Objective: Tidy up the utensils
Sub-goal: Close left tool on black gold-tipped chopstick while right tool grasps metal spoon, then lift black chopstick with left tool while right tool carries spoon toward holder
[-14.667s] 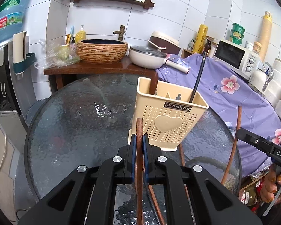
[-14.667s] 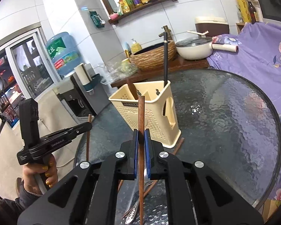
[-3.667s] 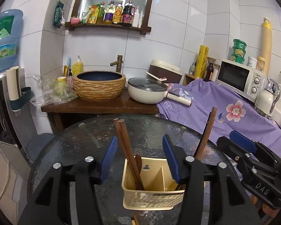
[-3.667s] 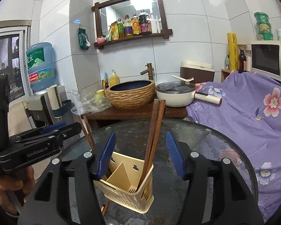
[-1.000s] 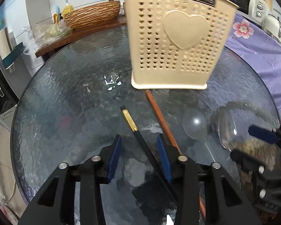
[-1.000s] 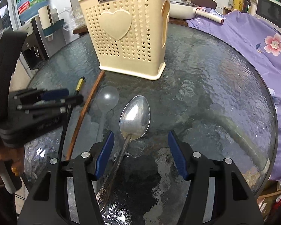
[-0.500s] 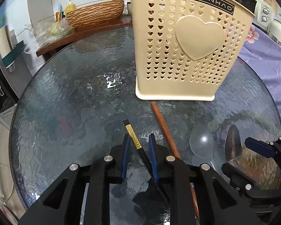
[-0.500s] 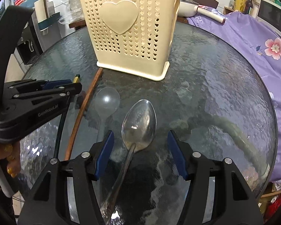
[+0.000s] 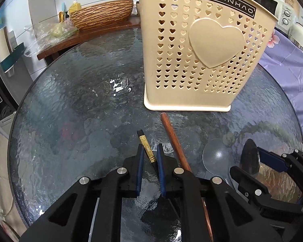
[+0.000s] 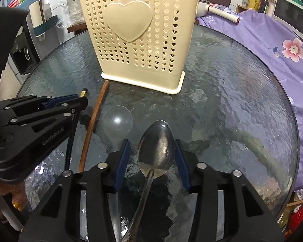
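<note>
Jaws on my left gripper [image 9: 149,159] are narrowed around the black chopstick [image 9: 146,148] with the gold band, maybe touching, can't confirm a firm pinch. Its long axis runs diagonally, tip toward the cream utensil basket [image 9: 200,52]. Right gripper [image 10: 151,155] is spread wide, straddling the metal spoon [image 10: 156,147] bowl without contact; its handle runs back under the gripper. Brown chopstick [image 9: 172,139] and clear spoon [image 9: 216,155] lie flat on the glass table [image 9: 70,111] between the grippers.
</note>
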`<state>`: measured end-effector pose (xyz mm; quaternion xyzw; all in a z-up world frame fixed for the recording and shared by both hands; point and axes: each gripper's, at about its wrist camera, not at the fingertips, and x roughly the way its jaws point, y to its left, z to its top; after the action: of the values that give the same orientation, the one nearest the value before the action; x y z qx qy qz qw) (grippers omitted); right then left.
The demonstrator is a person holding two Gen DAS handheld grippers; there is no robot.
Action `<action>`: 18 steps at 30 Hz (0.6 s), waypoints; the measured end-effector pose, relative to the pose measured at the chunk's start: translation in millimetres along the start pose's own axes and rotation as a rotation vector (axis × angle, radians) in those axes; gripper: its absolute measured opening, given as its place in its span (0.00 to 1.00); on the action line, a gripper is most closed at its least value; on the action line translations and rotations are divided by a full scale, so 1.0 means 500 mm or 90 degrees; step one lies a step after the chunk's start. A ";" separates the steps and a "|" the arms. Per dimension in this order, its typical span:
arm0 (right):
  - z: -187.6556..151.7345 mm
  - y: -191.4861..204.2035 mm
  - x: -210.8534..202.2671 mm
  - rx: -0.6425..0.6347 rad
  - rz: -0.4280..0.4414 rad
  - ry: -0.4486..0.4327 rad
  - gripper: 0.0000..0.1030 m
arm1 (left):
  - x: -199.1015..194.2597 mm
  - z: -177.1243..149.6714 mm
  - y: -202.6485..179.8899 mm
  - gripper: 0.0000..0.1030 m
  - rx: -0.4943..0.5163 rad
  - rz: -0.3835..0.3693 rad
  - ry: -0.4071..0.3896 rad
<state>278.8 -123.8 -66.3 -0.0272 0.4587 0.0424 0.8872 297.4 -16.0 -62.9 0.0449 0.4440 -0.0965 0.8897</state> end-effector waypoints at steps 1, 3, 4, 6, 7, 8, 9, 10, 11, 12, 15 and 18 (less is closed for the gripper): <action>0.000 0.004 0.000 -0.003 -0.002 -0.002 0.37 | 0.000 0.000 -0.002 0.12 0.002 -0.001 0.000; 0.002 0.012 0.000 -0.011 -0.010 -0.006 0.37 | 0.001 0.000 -0.010 0.11 0.007 -0.002 -0.001; 0.002 0.015 0.000 -0.013 -0.012 -0.007 0.37 | 0.001 0.000 -0.013 0.11 0.009 -0.002 -0.001; 0.002 0.016 0.001 -0.012 -0.010 -0.005 0.36 | 0.001 -0.002 -0.016 0.11 0.011 -0.003 -0.001; 0.003 0.016 0.001 -0.012 -0.007 -0.004 0.36 | 0.001 -0.001 -0.015 0.11 0.011 -0.006 -0.001; 0.003 0.016 0.002 -0.011 -0.004 -0.004 0.36 | 0.000 -0.002 -0.016 0.10 0.010 -0.007 0.000; 0.003 0.016 0.003 -0.011 -0.002 -0.004 0.36 | 0.000 -0.002 -0.017 0.10 0.009 -0.009 -0.001; 0.003 0.015 0.003 -0.012 0.000 -0.004 0.36 | 0.000 -0.002 -0.019 0.10 0.009 -0.009 -0.001; 0.004 0.014 0.003 -0.012 0.001 -0.005 0.36 | 0.000 -0.003 -0.021 0.10 0.010 -0.008 -0.002; 0.004 0.013 0.004 -0.012 0.003 -0.006 0.36 | 0.000 -0.003 -0.022 0.10 0.011 -0.006 -0.003; 0.003 0.000 0.005 -0.009 0.011 -0.011 0.36 | 0.000 -0.003 -0.026 0.09 0.016 -0.003 -0.004; 0.001 -0.009 0.005 -0.009 0.014 -0.017 0.36 | 0.000 -0.002 -0.025 0.06 0.009 -0.007 -0.002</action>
<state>281.2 -127.8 -67.9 -0.0276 0.4469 0.0557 0.8924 294.2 -28.2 -63.5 0.0482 0.4419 -0.1046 0.8896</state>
